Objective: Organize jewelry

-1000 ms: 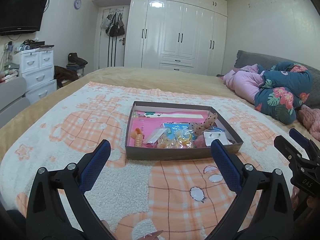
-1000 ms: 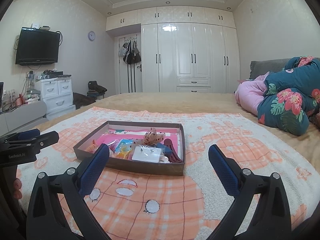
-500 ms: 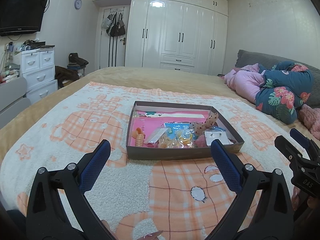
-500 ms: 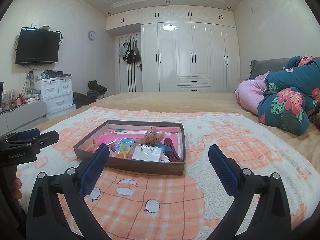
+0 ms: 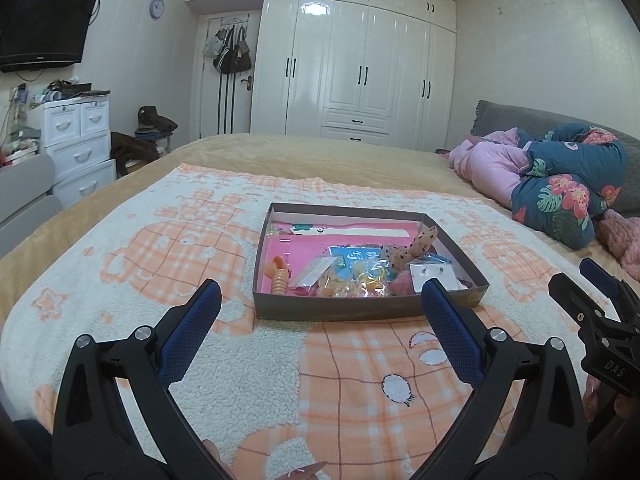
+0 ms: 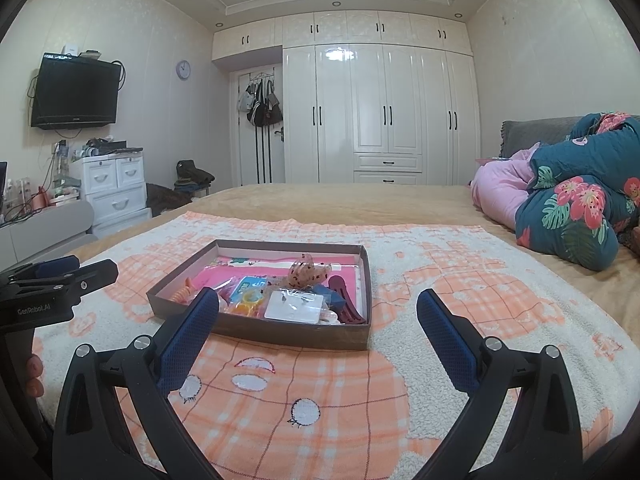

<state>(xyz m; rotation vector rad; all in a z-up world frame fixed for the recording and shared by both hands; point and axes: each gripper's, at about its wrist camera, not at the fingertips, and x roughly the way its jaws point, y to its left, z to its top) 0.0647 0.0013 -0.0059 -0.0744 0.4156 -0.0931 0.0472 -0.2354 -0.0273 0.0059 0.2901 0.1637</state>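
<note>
One box (image 5: 360, 308) of jewelry sits on the blanket (image 5: 240, 380); two grippers, left (image 5: 320, 298) and right (image 6: 318, 300), hover wide open, both empty.

blanket (image 5: 248, 364): fleecy cloth, nubbly and matt
box (image 5: 372, 309): brown cardboard, dull
earring card (image 6: 294, 307): white, in glossy clear plastic
left claw (image 5: 322, 296): black matt plastic, blue textured pads
wardrobe (image 6: 384, 112): glossy white doors

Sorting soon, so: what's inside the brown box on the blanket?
The brown box holds an earring card, an orange spiral tie, a spotted scrunchie and yellow packets over pink packaging; lower items are covered.
</note>
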